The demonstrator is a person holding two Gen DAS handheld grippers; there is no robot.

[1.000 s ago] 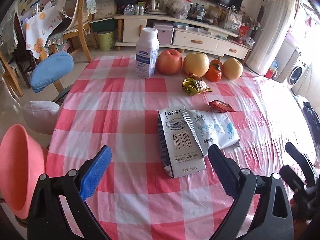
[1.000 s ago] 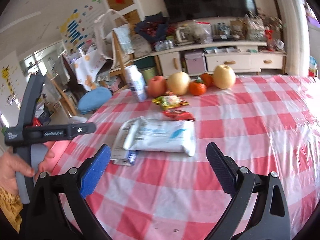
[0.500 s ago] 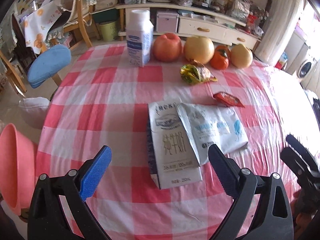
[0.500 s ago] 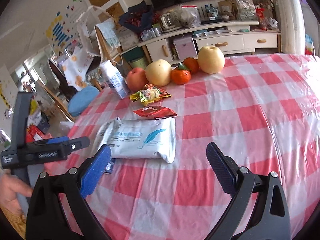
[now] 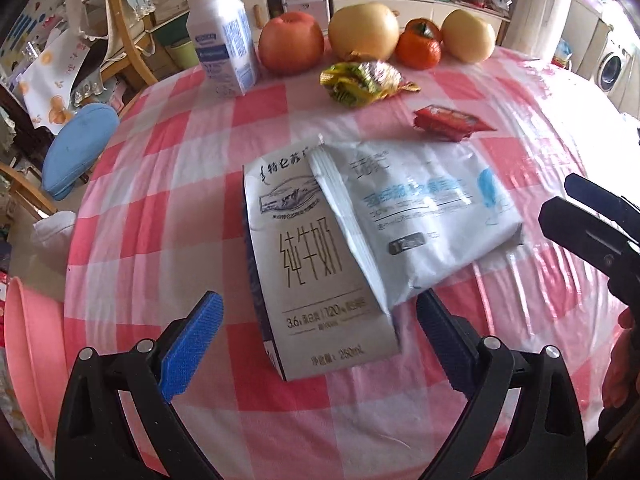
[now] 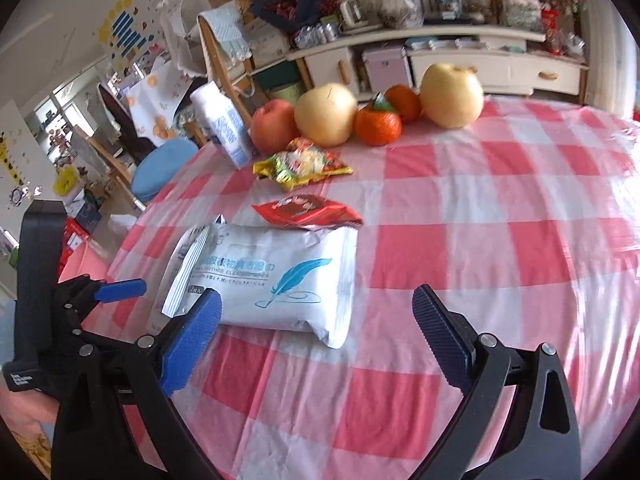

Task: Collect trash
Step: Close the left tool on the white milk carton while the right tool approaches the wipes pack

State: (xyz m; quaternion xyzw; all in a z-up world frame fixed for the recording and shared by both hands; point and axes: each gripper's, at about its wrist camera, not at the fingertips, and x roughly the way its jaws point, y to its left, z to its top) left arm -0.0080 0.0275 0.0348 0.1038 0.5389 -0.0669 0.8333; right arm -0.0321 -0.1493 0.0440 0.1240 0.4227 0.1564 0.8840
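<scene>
Step in hand: approach to the first piece of trash; nothing is gripped yet.
Left hand-held gripper (image 5: 316,332): fingers spread wide, empty, low over the near edge of the table (image 5: 152,208), bracketing the near end of the milk carton (image 5: 316,264).
Right hand-held gripper (image 6: 316,332): fingers spread wide, empty, near the right end of the wipes pack (image 6: 280,280).
Milk carton: flattened white carton with dark print, lying face up near the middle of the table; its right edge is overlapped by the wipes pack.
Wipes pack: soft white pouch with a blue feather mark, creased, lying flat and touching the carton.
Red wrapper (image 6: 308,210): small crumpled sachet just beyond the wipes pack.
Yellow-green wrapper (image 6: 304,164): crinkled foil packet farther back, just in front of the fruit.
Far row: upright white bottle (image 5: 222,36), red apple (image 5: 291,42), two pale pears and orange fruit; probably not trash.
Pink basin (image 5: 32,360): at the left, beside the table; a likely receptacle, though its role is only a guess.
Next move: probably lower the left fingers around the carton's near end and close; the overlapping pack may drag along.
</scene>
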